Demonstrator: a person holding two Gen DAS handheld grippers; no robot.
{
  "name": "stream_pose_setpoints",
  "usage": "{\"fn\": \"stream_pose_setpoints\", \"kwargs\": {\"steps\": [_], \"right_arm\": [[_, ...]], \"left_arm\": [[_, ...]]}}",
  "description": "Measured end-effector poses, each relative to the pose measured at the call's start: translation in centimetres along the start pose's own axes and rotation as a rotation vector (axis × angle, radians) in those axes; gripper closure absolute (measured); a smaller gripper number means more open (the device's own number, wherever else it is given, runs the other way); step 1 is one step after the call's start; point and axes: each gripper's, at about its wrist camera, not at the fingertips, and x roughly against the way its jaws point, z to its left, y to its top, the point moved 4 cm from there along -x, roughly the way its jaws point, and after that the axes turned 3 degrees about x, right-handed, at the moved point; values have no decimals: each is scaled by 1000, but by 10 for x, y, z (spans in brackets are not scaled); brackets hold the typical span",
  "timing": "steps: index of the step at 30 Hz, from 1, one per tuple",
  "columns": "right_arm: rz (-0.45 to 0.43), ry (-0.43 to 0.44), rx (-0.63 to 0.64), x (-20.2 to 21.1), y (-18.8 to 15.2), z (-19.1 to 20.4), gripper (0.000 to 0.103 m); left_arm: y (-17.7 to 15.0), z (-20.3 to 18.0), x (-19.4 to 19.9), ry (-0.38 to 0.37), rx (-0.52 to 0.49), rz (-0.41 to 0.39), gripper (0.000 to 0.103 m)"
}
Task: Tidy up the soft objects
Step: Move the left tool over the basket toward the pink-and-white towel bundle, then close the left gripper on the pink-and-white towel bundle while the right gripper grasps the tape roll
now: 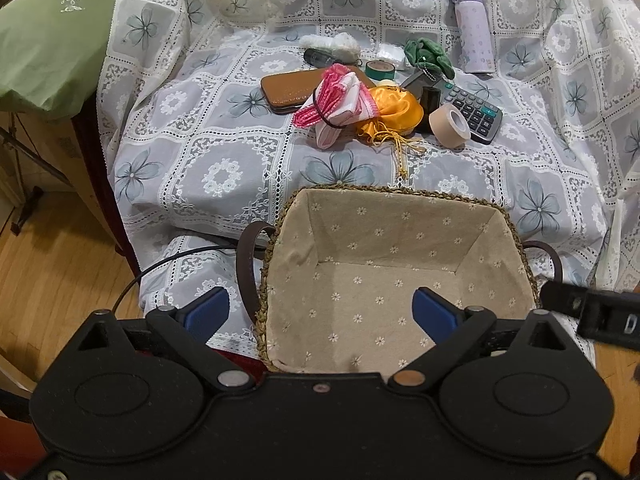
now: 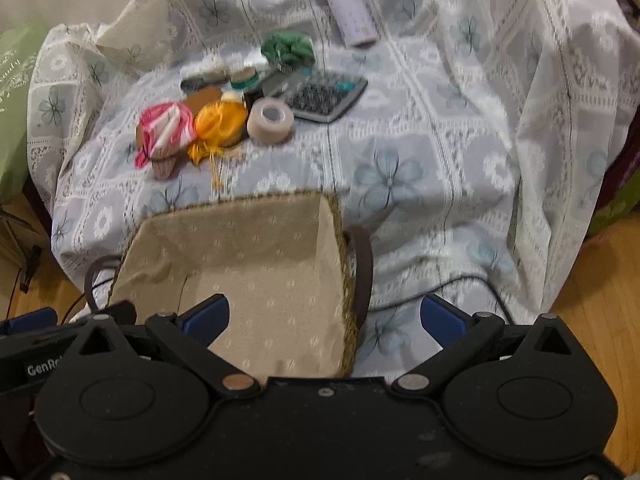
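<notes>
A fabric-lined basket (image 1: pixel 496 216) (image 2: pixel 340 240) stands empty on the covered seat's front edge. Behind it lie soft things: a pink-and-white cloth bundle (image 1: pixel 340 104) (image 2: pixel 166 132), an orange drawstring pouch (image 1: pixel 396 112) (image 2: pixel 220 120), a green plush (image 1: pixel 428 56) (image 2: pixel 288 50) and a white fluffy item (image 1: pixel 336 44). My left gripper (image 1: pixel 320 310) is open and empty, over the basket's near left side. My right gripper (image 2: pixel 324 316) is open and empty, over the basket's right rim; its view is blurred.
Hard items sit among the soft ones: a brown case (image 1: pixel 292 90), a calculator (image 1: pixel 476 110) (image 2: pixel 324 94), a beige tape roll (image 1: pixel 450 125) (image 2: pixel 270 120), a green tape roll (image 1: pixel 380 69) and a purple bottle (image 1: pixel 472 28) (image 2: pixel 348 8). A green pillow (image 1: pixel 52 36) lies at left. Wooden floor (image 1: pixel 52 280) lies below.
</notes>
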Motion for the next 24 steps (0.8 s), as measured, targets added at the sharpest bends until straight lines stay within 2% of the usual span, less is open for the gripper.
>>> {"fn": "stream_pose_setpoints", "kwargs": {"steps": [5,6,8,16,24], "right_arm": [[-82,-29,8,2,19,-4,1],[-94,-35,-1,1,24,-6,1],[-103,-39,-11,-3,30,-7,1],[-96,-32,9,-24,50,1,1],[-77,0,13,-52,79,11,1]], "left_arm": [[1,-1,-6,-16,6,13,10],[1,-2,-8,-18,3,19,16],[1,-3,-12,-25,-3,30,22],[13,-1,-25,-35,14,50,22],[44,3,-46,-25,24,49,21]]}}
